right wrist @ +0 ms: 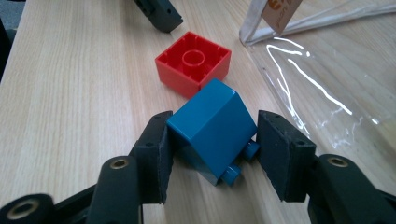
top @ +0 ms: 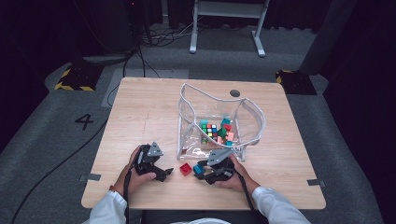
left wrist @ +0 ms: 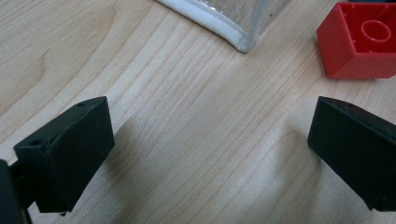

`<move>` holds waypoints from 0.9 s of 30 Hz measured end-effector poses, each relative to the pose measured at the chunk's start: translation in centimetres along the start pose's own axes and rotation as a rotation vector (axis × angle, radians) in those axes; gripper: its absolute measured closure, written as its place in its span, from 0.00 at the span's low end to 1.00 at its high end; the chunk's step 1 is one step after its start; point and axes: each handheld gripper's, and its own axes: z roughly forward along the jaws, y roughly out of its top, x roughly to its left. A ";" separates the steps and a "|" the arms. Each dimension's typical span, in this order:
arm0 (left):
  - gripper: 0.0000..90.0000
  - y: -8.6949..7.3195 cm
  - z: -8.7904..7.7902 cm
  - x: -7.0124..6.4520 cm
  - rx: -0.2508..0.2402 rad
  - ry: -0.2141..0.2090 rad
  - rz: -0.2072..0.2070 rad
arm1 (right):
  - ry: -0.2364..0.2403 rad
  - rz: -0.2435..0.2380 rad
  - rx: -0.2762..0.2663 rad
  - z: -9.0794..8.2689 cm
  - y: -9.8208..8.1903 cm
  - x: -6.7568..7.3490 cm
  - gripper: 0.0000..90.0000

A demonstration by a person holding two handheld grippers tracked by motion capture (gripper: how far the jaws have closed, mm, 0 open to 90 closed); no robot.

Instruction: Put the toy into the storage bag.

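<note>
The right gripper [right wrist: 212, 149] pinches the tilted blue plastic brick [right wrist: 212, 128] on the wooden table [right wrist: 70, 93], touching the red plastic brick [right wrist: 193, 63]. Lift straight, clearing red; left gripper [left wrist: 205, 154] spread, idle.

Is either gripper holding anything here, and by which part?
The right gripper has the blue brick between its jaws, across two opposite side walls, brick tilted; the left pad touches, the right seems just clear, so a firm hold cannot be told. The left gripper holds nothing.
</note>
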 end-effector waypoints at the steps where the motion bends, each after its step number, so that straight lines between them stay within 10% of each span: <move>1: 0.01 0.0 0.0 0.0 0.001 0.000 -0.001 | 0.008 -0.018 -0.003 -0.2 -0.2 -0.1 0.53; 27: 0.01 0.0 0.0 0.0 0.000 0.003 0.001 | -0.092 0.018 -0.009 -6.5 -3.0 -1.1 0.53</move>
